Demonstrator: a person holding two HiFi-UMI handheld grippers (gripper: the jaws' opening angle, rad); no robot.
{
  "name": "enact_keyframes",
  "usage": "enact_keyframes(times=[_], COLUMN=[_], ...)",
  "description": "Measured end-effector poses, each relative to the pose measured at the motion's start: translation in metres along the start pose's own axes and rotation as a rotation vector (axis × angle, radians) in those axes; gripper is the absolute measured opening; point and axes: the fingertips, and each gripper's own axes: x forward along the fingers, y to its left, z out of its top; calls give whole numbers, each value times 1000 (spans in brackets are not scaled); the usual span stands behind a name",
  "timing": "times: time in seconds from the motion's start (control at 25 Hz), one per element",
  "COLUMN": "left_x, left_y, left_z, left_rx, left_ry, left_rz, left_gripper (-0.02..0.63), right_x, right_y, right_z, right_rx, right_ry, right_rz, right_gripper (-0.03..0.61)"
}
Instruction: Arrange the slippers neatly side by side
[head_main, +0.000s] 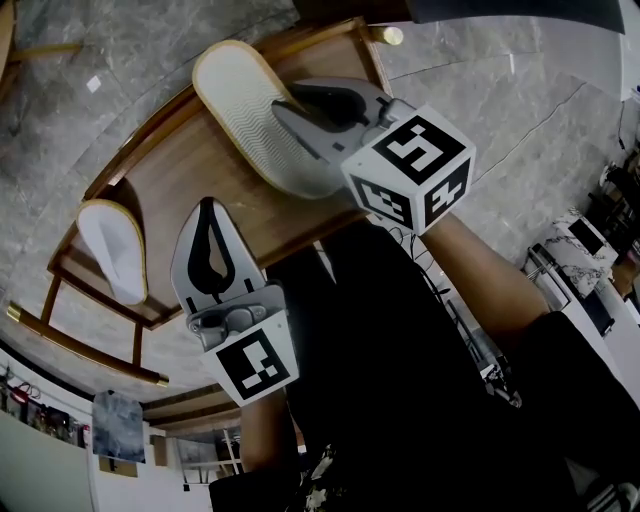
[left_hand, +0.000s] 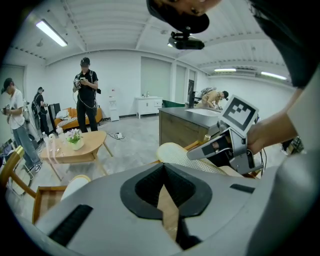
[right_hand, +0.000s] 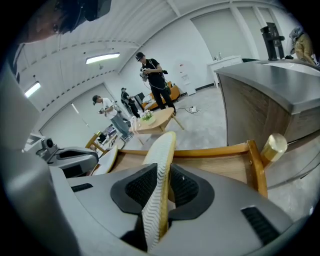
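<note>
Head view: right gripper (head_main: 292, 108) clamped on one slipper (head_main: 245, 105), upper centre.
The other slipper (head_main: 115, 245) lies lower left, long axis running top to bottom, nearer the closed, empty left gripper (head_main: 208, 212).

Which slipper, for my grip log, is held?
The slipper standing on edge between the right gripper's jaws; the other slipper lies free on the rack.

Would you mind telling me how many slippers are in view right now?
2. One slipper is clamped in the right gripper over the wooden rack; the other slipper lies at the rack's left end. More could be hidden.
</note>
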Motion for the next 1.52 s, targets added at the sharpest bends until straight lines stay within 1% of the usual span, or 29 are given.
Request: enact_keyframes(times=[0.16,0.32,0.4,0.68,0.76,0.88,0.96,1.08,1.16,1.24,1.32,1.36,1.44,1.52], left_x=[-4,-9,-10,-20,-23,-26,-30,-34,-37,-41,-45,-47,-50,-54], left_y=[3,7,7,11,13,15,15,16,18,21,25,28,32,34], left_z=[1,0,2,5,6,8,8,6,4,4,9,9,6,-2], left_rx=[-2,8,12,10,13,0,-6,-26,-38,-45,-54,-59,-64,-72], left_ry=[-5,-3,-11,-25,-32,-45,-53,-53,-52,-69,-119,-127,-118,-84], left_rz=[1,-1,-3,-6,-7,-2,-2,-9,-3,6,14,19,32,44], left_gripper=[3,3,3,3,3,3,3,3,3,3,3,3,3,3], right_x=[-5,-12,-15,-27,-31,-37,-39,-38,-36,-36,-35,-33,-31,-29], right_y=[7,18,21,31,35,45,53,65,73,83,94,99,108,112], right_z=[6,13,16,32,38,48,51,51,51,50,47,46,43,43], right_rx=[-12,-71,-81,-111,-137,-215,-251,-301,-356,-420,-493,-537,-629,-707], right_ry=[-31,-66,-80,-150,-167,-184,-177,-158,-154,-147,-130,-120,-107,-101], right_rz=[-8,-36,-43,-78,-88,-92,-83,-54,-28,-3,30,50,75,67], right_gripper=[55,41,35,23,22,20,21,20,21,20,20,20,20,20])
